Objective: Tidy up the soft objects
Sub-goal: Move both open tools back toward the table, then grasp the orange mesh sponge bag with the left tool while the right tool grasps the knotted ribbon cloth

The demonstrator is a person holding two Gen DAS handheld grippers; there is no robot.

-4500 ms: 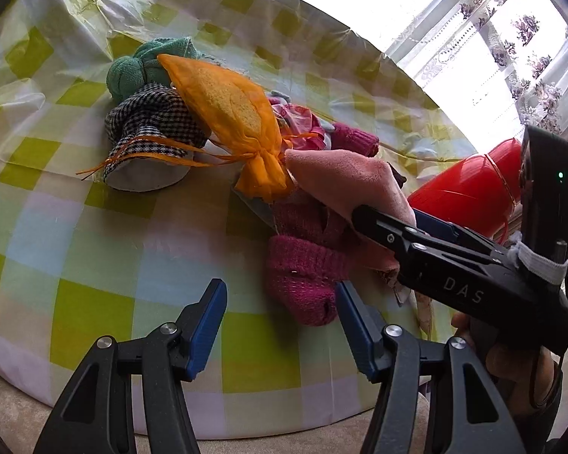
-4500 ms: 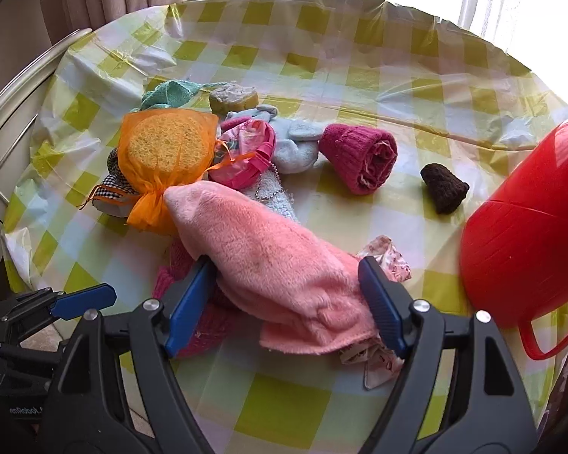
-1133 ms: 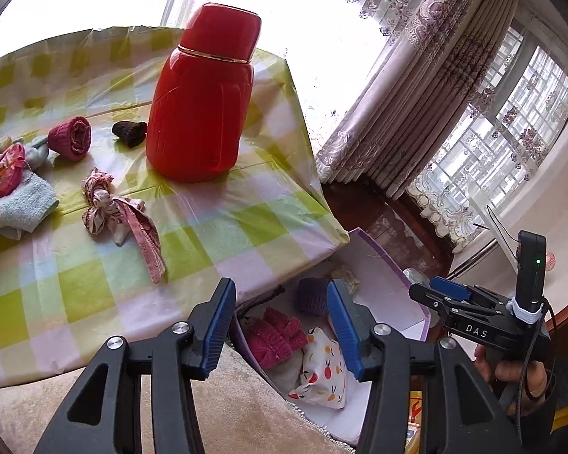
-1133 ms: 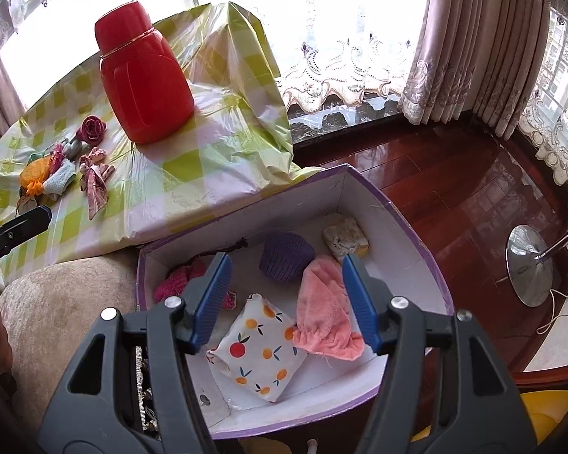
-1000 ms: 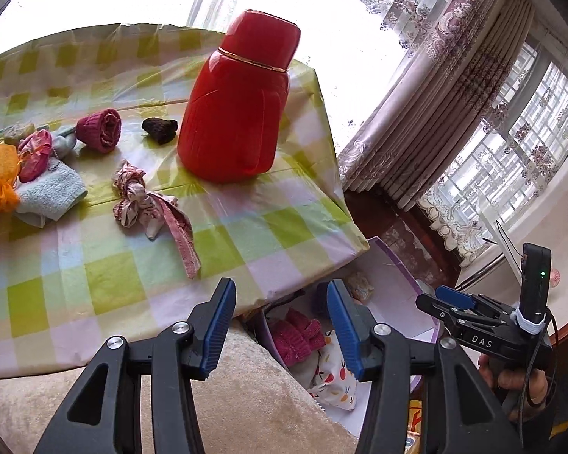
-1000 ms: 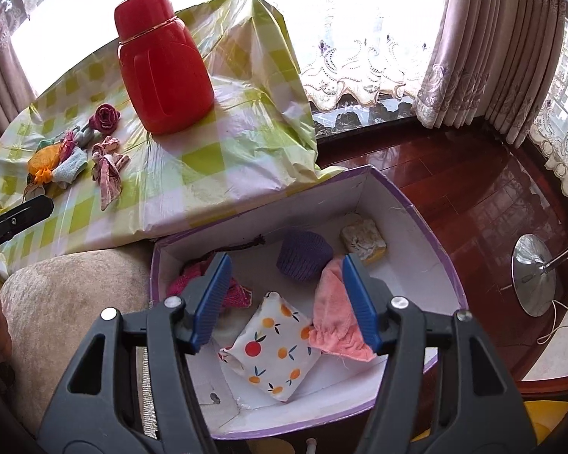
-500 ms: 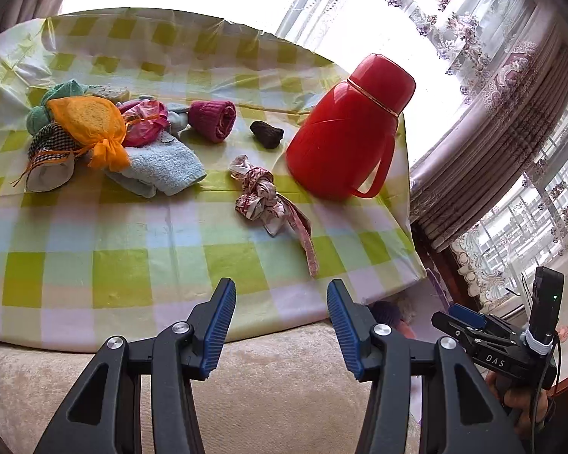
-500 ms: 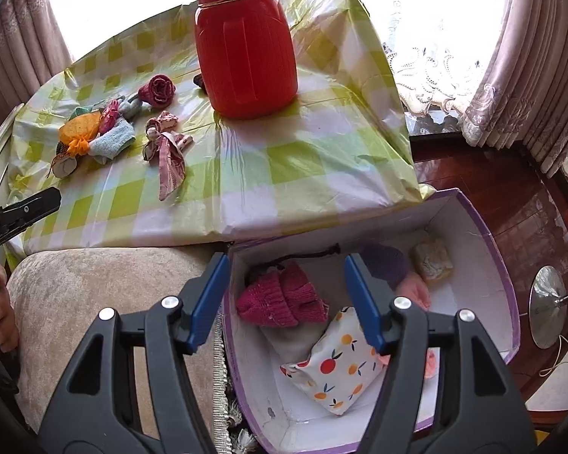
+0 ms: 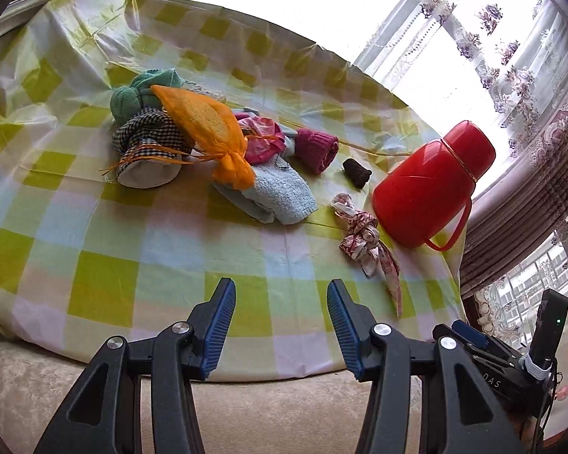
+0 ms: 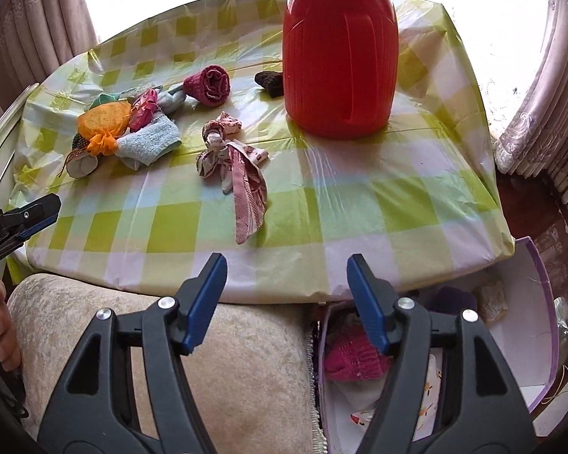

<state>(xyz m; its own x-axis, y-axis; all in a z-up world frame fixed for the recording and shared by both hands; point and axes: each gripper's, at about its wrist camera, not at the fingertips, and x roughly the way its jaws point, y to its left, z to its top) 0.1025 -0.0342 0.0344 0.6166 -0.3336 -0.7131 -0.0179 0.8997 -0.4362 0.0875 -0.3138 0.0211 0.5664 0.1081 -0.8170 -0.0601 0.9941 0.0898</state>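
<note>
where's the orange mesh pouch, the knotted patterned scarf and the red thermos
orange mesh pouch [image 9: 202,123]: left wrist view, middle of its bulging body
knotted patterned scarf [image 10: 217,134]: right wrist view, on the knot
red thermos [image 10: 339,64]: right wrist view, middle of the ribbed body

Left tool [image 9: 280,325] parted and empty, right tool [image 10: 286,299] just widening, empty, both angled downward

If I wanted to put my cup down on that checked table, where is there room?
The near strip of the checked tablecloth is bare, from the patterned knotted cloth to the front edge. More room lies right of the red flask. The far left is crowded: orange pouch, blue towel, rolled magenta sock and others piled together.
</note>
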